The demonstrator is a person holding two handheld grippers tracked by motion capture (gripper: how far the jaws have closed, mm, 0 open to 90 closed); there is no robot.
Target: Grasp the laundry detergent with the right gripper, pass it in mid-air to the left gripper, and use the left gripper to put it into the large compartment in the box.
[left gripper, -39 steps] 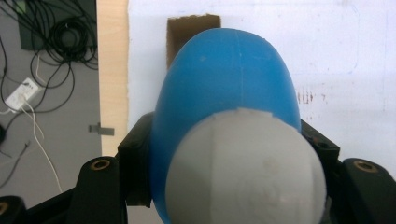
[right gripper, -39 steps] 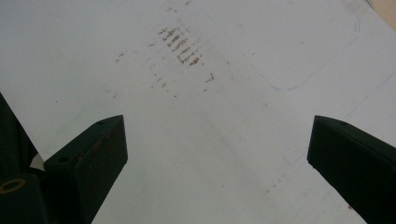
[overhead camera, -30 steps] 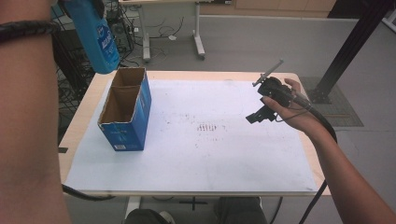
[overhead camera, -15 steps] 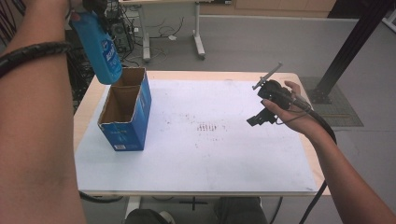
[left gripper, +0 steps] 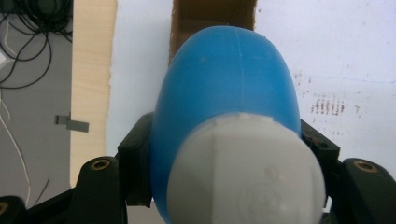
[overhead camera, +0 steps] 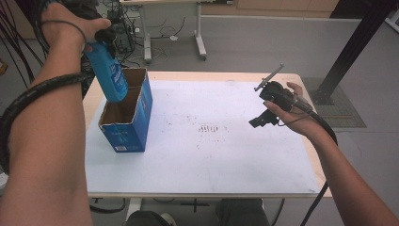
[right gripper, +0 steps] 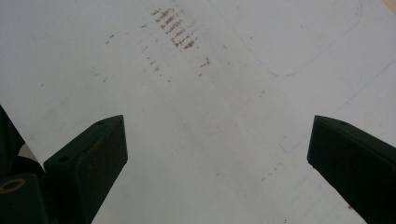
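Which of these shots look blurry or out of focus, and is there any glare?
Left gripper view: the blue bottle and its grey cap sit so close they look soft. Right gripper view: the jaws are slightly soft, the white sheet evenly lit. High view: sharp, no glare.

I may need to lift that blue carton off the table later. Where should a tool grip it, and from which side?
Grip a long side wall of the blue carton at its open top rim, coming straight down: one jaw inside, one outside. The top is open, and the wall is thin.
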